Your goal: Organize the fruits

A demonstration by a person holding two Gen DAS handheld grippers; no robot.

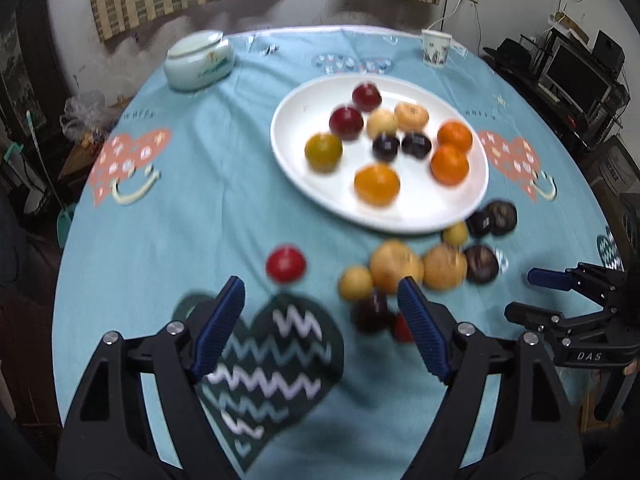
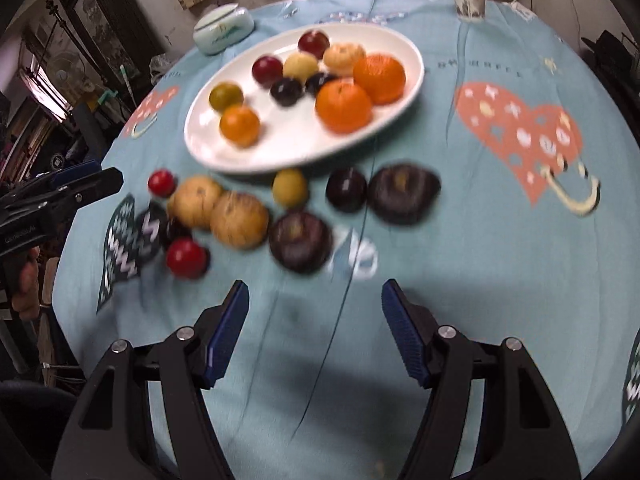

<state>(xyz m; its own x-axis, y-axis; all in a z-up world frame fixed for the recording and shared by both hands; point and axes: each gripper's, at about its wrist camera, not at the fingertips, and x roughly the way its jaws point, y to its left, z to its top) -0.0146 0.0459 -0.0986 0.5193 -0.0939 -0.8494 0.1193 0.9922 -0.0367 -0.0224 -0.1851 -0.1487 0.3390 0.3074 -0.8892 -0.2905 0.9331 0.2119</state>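
Showing, left to right, a round table under a pale blue heart-printed cloth (image 1: pixel 192 208):
Far left: a lidded pale green ceramic dish (image 1: pixel 199 60) near the table's far edge.
Left gripper (image 1: pixel 320 312): blue-padded jaws spread wide, holding nothing, above a dark zigzag heart print.
Loose fruit: a small red fruit (image 1: pixel 286 263) lies alone; just right, tan, yellow and dark purple fruits (image 1: pixel 420 268) cluster beside the plate.
Centre: a large oval white plate (image 1: pixel 304 168) carrying oranges, red, dark and yellow fruits.
Right gripper (image 2: pixel 314 320): jaws wide, empty, short of a dark purple fruit (image 2: pixel 300 240).
Far right: a patterned paper cup (image 1: pixel 436 48).
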